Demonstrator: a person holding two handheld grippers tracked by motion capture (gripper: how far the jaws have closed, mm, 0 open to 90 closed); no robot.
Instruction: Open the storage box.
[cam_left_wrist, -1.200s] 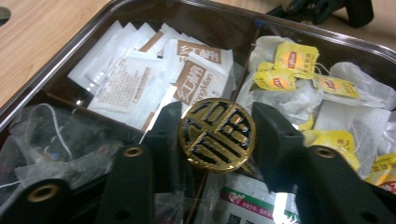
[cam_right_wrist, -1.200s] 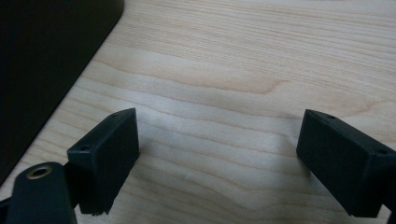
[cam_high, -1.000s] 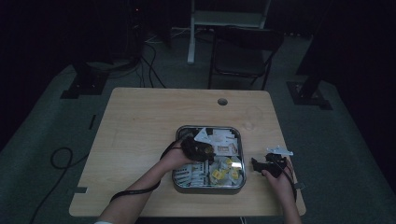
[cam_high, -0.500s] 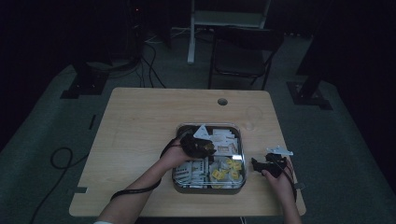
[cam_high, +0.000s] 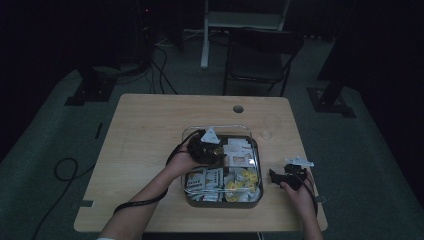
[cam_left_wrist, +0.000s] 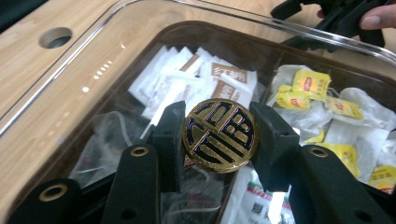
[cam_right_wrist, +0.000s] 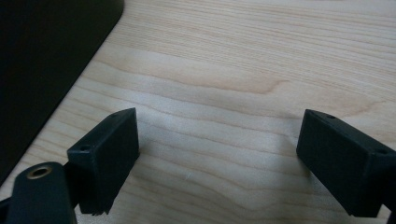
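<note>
A round gold-and-black disc (cam_left_wrist: 219, 135) sits clamped between the left gripper's (cam_left_wrist: 219, 137) two pads, just above the sachets in the clear tray (cam_left_wrist: 74, 93). The right gripper (cam_right_wrist: 219, 154) hangs spread wide and empty over bare table (cam_right_wrist: 261, 56).

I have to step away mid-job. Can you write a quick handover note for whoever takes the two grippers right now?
Left gripper: shut on the round black-and-gold patterned disc, held edge to edge above the dark rectangular tray with a clear rim.
Right gripper: open, nothing between its fingers, over bare wooden table to the tray's right.
Tray contents: white sachets and yellow-tagged tea bags.
Done: disc gripped and off the packets.
Left: probably carry the disc out of the tray and set it down; the destination is not evident.
</note>
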